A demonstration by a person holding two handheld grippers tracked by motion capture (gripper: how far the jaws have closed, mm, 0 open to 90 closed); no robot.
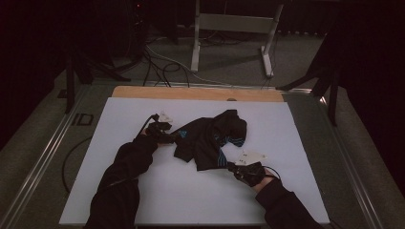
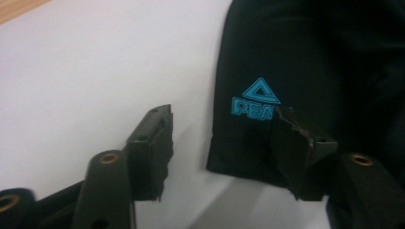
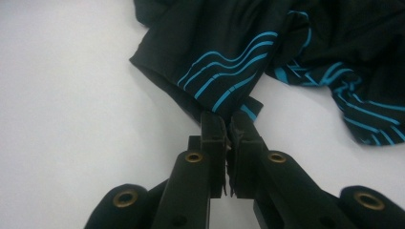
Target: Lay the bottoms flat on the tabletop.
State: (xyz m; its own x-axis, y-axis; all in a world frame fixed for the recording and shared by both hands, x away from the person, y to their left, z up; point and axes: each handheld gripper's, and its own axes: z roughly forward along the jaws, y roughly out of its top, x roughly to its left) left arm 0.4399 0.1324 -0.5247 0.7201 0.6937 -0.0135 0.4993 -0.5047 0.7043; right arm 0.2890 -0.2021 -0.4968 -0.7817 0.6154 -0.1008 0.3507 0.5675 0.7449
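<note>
A crumpled black fabric garment with turquoise wavy stripes and a turquoise triangle logo lies near the middle of the white rectangular table top, whose far edge shows a strip of bare light wood. The right gripper sits at the garment's near corner, and in the right gripper view its two black jaws are pressed together on a fold of striped hem, the cloth pinched tight between the pads. The left gripper reaches in at the garment's left edge; in the left gripper view its jaws stand about half apart, with the hemmed corner below the logo lying between them. One jaw rests over the dark fabric, the other over bare white table just beside the hem; whether either pad actually touches the cloth is hard to judge from this angle, but they do not clamp it. Both of the person's forearms, in black sleeves, come in from the near edge of the table. Beyond the table, cables lie on the grey floor near a pale metal frame.
</note>
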